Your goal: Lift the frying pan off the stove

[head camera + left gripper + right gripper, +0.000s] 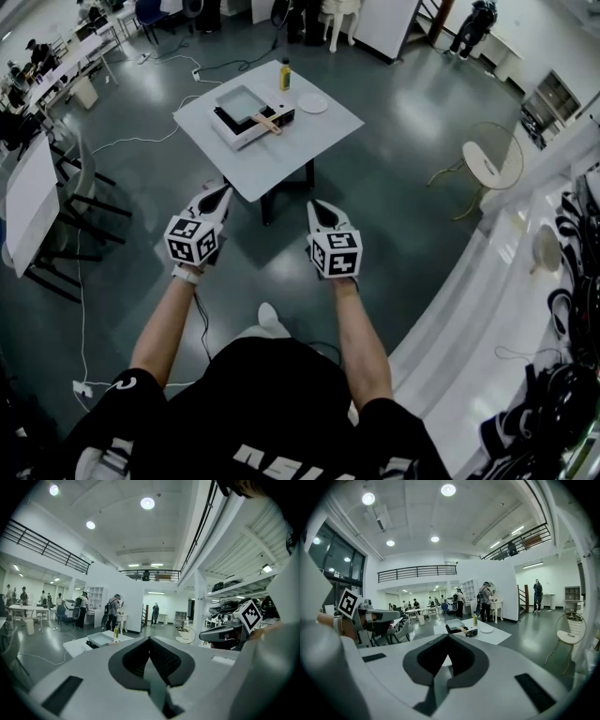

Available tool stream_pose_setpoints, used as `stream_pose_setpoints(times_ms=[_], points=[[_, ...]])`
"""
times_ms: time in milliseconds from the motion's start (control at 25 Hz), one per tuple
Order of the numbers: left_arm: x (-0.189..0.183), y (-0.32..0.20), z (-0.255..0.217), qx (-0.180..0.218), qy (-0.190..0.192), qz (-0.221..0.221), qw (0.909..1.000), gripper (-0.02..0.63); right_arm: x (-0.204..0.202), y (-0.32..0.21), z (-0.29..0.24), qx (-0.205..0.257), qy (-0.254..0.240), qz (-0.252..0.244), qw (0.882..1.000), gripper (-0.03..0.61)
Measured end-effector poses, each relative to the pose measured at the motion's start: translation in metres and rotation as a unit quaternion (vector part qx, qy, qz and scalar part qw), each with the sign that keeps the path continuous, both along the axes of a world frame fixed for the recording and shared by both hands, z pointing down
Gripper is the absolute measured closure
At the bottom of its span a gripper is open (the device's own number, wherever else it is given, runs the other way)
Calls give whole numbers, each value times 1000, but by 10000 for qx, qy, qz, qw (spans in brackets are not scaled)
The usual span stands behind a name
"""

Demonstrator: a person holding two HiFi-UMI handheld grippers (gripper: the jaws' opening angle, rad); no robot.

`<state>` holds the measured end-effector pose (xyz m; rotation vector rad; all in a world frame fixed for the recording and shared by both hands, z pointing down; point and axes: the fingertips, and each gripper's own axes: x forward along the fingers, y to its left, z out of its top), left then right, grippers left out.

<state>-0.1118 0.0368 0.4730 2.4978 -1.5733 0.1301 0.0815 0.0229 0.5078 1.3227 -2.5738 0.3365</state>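
Closest to the head camera I note the person's black shirt (272, 403) and two bare forearms reaching forward. The left gripper (218, 196) and right gripper (322, 210) are held side by side over the dark floor (394, 150), well apart from the white table (281, 155) ahead. On that table sits the stove (246, 125), and the frying pan (240, 100) rests on top of it. The pan is rectangular. Its wooden handle (266, 120) points toward the near right of the table, so the long axis runs from far left to near right. A yellow bottle (284, 73) and a white plate (313, 103) stand beyond it.

Left gripper view: I see the jaws pressed together with nothing between them. The pan (100, 639) lies far ahead, to the left of the jaws.

Right gripper view: the jaws are likewise clenched and empty. The pan (454, 623) sits on the stove just above the jaw tips in the picture, far off, with its handle (463, 629) angled to the near right.
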Motion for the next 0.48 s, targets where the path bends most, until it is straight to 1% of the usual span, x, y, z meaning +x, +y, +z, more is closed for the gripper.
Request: stream_pose_setpoints(times_ms=[280,480], points=[[-17,-21,5,-18,21,70,10000,615,-17,-21,4,-3,40,57,10000,584],[-34,-36,5,-13,134,48,9999,615,-33,-33,2,33,95,45,9999,584]])
